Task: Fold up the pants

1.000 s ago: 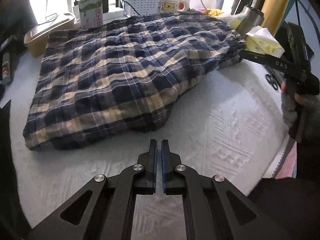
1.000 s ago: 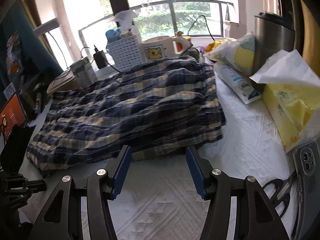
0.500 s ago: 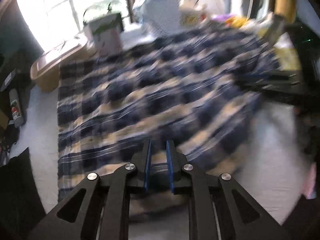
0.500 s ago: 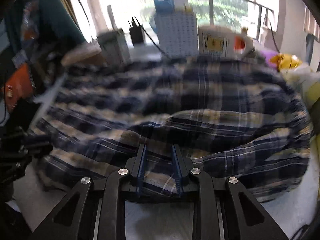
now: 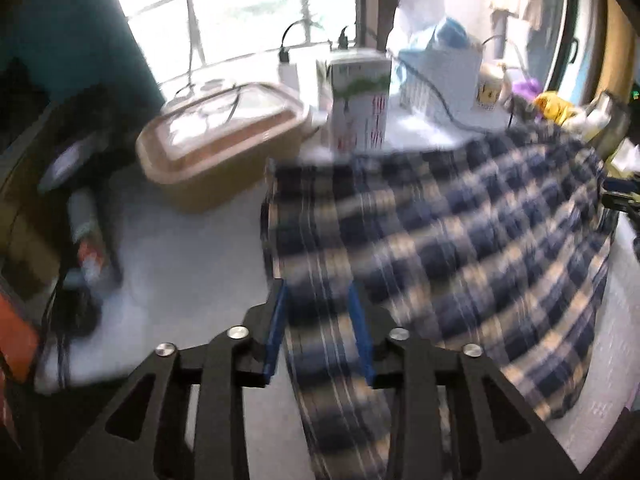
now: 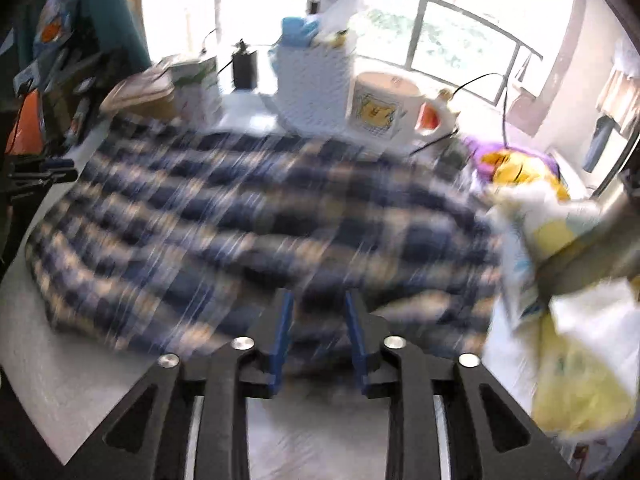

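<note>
Left wrist view, nearest: the left gripper (image 5: 320, 328), whose jaws have just been opening, stands with a fold of the plaid pants (image 5: 460, 248) running between the blue pads; blur hides whether the pads still press the cloth. Right wrist view, nearest: the right gripper (image 6: 318, 332), jaws likewise just opening, straddles the near edge of the pants (image 6: 240, 224); contact cannot be told here either. The pants lie spread across the white worktop (image 5: 192, 264), reaching from the jaws toward the window. Beyond the left side of the cloth stands a tan lidded container (image 5: 224, 140); behind the cloth stand a milk carton (image 5: 358, 108), a white basket (image 6: 312, 84) and a mug (image 6: 384, 108). A yellow tissue pack (image 6: 576, 320) lies at the right of the cloth.
</note>
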A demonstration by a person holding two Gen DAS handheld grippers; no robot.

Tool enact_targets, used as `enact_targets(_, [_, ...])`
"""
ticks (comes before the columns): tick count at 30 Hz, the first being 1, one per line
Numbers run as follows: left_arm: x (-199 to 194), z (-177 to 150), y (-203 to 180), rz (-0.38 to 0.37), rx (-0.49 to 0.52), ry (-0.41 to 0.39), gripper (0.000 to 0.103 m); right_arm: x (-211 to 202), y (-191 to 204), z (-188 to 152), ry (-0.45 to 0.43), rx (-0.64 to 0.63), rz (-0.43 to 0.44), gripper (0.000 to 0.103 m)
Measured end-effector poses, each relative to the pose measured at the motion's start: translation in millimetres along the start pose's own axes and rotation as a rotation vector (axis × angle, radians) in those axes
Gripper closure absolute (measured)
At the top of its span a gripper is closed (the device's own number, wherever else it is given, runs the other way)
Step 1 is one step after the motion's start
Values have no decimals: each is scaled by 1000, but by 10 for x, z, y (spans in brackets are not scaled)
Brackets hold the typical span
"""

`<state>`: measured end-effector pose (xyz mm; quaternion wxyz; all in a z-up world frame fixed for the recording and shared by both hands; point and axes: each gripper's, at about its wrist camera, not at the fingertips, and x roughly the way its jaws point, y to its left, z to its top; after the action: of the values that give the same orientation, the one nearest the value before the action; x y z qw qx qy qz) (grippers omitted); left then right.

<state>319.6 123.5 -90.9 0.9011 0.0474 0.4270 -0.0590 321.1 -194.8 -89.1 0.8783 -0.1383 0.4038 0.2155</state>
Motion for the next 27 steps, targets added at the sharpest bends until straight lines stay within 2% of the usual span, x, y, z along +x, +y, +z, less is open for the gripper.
enact_targets(1, [48, 77, 37, -13, 1, -7, 68, 42, -46, 106, -6, 10, -7, 42])
enact_targets(4, [253, 325, 70, -73, -4, -13, 68, 224, -122, 442, -11, 45, 32, 41])
enact_targets(6, [393, 449, 40, -75, 5, -13, 68, 325, -28, 649, -30, 17, 68, 48])
enact_targets(7, [440, 481, 37, -53, 9, -3, 68, 394, 47, 746, -30, 0, 90, 56])
enact_targets(9, [644, 559, 63, 49, 2, 39, 68, 548, 180, 880, -6, -31, 119, 60])
enact_targets(10, [712, 584, 84, 74, -3, 44, 68, 645, 255, 933, 10, -49, 137, 72])
enact_targets(11, [761, 593, 104, 84, -10, 48, 68, 756, 328, 971, 33, -60, 154, 76])
enact_targets(15, [899, 621, 220, 101, -37, 56, 68, 1289, 403, 1044, 173, -43, 165, 76])
enact_targets(19, [934, 636, 318, 114, -48, 42, 66, 1374, 308, 1249, 181, 19, 177, 76])
enact_targets(22, [905, 633, 335, 124, -50, 36, 66, 1418, 283, 1377, 170, 52, 152, 76])
enact_targets(27, [530, 543, 318, 150, -46, -12, 66, 1347, 190, 1485, 124, 127, 101, 76])
